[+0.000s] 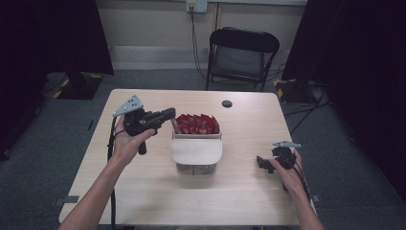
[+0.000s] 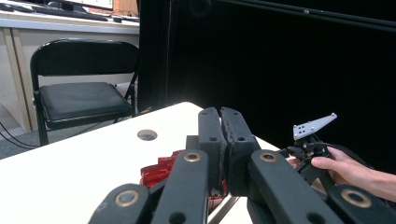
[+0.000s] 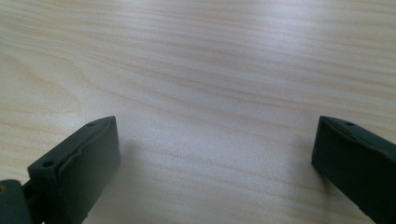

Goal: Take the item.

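Landmark: the clear box [image 1: 197, 152] near the middle of the table [image 1: 143, 191]; every place below is given from it.
Box contents: red packets [image 1: 195, 123] stand packed in its far half; a pale lid [image 1: 197, 149] covers its near half; in the left gripper view the red packets [image 2: 161, 170] show just behind the closed jaws.
Left gripper [image 1: 168, 114]: held up off the table, just left of the box's far corner; jaws pressed together with nothing between them, as the left gripper view [image 2: 221, 122] shows; its body lies roughly level, tips toward the packets.
Right gripper [image 1: 261, 162]: well apart from the box, to its right, low over bare wood; jaws spread wide and empty in the right gripper view [image 3: 215, 140].
Governing relation: the packets lie just right of and slightly below the left tips; the left hand [image 1: 127, 143] is much the nearer.
Long axis: the box runs from the person's side toward the chair [image 1: 242, 55]; the packet row crosses it, left to right.
Judgement: a grasp would probably call for the left jaws to part, then dip into the open far half.
Edges: the box rim and lid edge bound the packets on the near side.
Open room: bare table left, right and beyond the box; a round hole [image 1: 227, 103] lies beyond its far right corner.
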### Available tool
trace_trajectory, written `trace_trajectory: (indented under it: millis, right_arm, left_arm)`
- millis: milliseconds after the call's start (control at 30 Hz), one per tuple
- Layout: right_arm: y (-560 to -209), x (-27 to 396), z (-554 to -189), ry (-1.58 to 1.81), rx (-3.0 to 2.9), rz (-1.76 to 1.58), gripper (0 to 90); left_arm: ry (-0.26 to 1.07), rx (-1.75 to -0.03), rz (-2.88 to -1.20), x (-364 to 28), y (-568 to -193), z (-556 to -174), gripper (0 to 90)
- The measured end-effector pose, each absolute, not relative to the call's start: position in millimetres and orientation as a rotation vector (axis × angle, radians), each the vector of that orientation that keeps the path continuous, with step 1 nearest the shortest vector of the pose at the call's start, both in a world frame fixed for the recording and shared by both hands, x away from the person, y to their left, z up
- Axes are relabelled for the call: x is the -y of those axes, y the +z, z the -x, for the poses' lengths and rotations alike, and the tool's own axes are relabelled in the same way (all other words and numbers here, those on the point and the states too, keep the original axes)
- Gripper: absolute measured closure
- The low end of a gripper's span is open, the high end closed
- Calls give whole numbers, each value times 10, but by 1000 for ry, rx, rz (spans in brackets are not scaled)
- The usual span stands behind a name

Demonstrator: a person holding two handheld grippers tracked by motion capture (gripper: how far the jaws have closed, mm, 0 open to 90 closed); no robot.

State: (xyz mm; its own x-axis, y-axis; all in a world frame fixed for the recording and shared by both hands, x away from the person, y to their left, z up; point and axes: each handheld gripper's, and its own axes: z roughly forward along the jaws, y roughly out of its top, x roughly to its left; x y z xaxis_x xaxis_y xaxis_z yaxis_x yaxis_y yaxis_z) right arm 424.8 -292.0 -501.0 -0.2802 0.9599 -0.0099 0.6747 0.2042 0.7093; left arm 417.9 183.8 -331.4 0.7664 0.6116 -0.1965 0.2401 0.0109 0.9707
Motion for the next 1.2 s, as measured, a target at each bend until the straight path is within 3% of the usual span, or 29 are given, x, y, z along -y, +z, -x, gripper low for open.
trace_trajectory:
  millis: [1200]
  right_arm:
    - [-5009, 2919, -4247, 836, -2032, -1517, 5]
  left_arm:
    - [326, -672, -1517, -1946, -3114, -4102, 879]
